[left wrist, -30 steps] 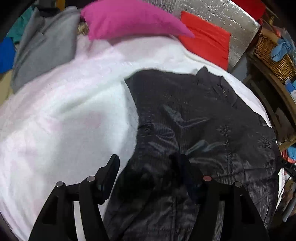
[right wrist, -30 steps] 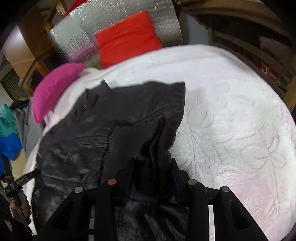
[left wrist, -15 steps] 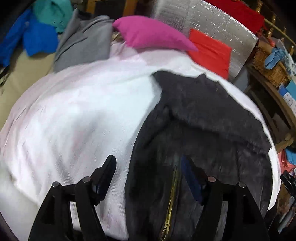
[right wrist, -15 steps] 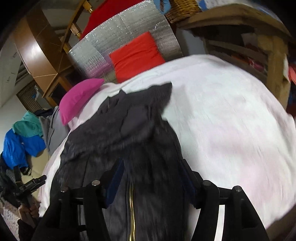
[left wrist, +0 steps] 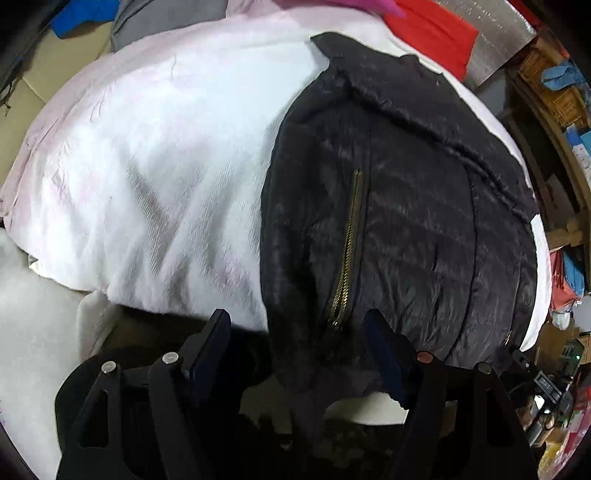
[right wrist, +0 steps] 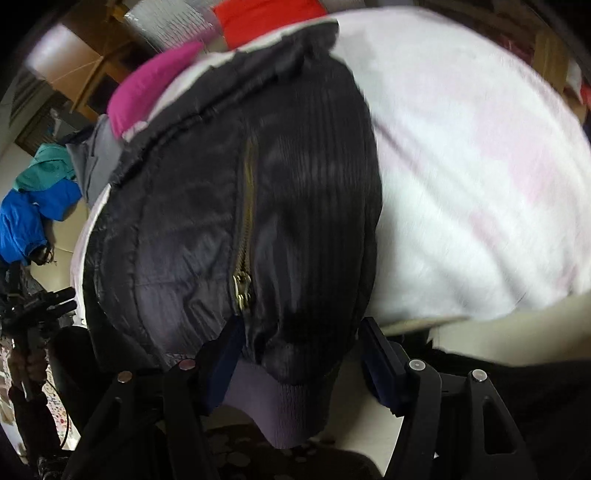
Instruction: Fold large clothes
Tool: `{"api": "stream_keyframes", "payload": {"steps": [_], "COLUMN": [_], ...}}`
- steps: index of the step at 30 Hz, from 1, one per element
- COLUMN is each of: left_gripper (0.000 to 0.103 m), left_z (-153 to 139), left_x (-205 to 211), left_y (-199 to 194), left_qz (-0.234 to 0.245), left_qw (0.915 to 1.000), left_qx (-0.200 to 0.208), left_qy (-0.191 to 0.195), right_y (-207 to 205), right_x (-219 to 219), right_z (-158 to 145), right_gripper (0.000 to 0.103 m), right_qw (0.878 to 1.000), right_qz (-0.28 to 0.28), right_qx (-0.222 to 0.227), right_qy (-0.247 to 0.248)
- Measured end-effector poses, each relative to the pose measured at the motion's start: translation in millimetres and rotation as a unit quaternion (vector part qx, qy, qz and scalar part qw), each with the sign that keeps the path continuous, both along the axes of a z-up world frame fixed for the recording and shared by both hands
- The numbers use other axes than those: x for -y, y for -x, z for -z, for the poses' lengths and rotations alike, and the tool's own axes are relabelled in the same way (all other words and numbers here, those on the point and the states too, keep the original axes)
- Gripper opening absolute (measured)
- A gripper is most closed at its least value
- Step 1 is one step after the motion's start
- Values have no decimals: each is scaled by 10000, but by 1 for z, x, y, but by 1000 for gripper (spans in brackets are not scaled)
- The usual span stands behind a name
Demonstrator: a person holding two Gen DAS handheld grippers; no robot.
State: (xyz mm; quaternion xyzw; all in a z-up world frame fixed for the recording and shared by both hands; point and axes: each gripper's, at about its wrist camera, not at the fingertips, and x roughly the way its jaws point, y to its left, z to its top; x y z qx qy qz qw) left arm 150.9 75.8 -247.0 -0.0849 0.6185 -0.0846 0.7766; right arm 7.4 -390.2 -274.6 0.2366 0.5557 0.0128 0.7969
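Now: black zip-up jacket (left wrist: 406, 206) draped over white bedspread (left wrist: 147, 166).
Left gripper (left wrist: 297, 343) and right gripper (right wrist: 299, 345) spread wide (hem hanging between, seemingly unpinched); brass zipper (right wrist: 245, 236) mid-frame.

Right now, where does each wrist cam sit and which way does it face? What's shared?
Left wrist: on the left gripper at the bed's near edge, looking along its open jaws over the black jacket and white bedspread toward the red cushion; only its own fingers show.
Right wrist: on the right gripper, facing the same way; jacket hem drapes between the open jaws, and a hand holds the left gripper at far left.
Shared: jacket, its brass zipper, bedspread, red cushion.
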Motion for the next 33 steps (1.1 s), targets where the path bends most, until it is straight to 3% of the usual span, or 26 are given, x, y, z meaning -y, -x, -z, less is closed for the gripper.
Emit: {"api": "stream_keyframes", "payload": {"steps": [7,12,19,25,26,30,31,33], "left_gripper": [77,77,77,75,72,35,26,24], "left_z": [29,51,60,66,68,72,71,67], "left_x": [21,27,36,43,42,22,18,11], "left_y": [-2,11,24,30,32,31,31,32], "left_qz": [472,557,610,551,528,400,387,412], "left_qw": [9954,9913,9918,9946,9949,9961,9962,9964], "left_qx": [-769,-1192,-1112,-856,-824,-778,-763,-688], "left_qy": [-322,17,135,213,225,143,162,277], "right_y": [-9,-8,-8,-8,-7,-5,-4,0], "right_x": [-9,-13,-3,-11,-15,-27,-30,-35], "right_z": [25,27,38,49,50,40,34,19], "right_gripper": [74,76,76,75,65,23,23,21], "right_qw": [9995,9996,9965,9951,9952,9962,9963,9965], "right_qz": [89,35,206,-82,-202,-490,-571,-685], "right_qx": [-304,-272,-701,-777,-761,-623,-567,-427], "right_qy": [-31,8,-397,-605,-583,-361,-301,-234]}}
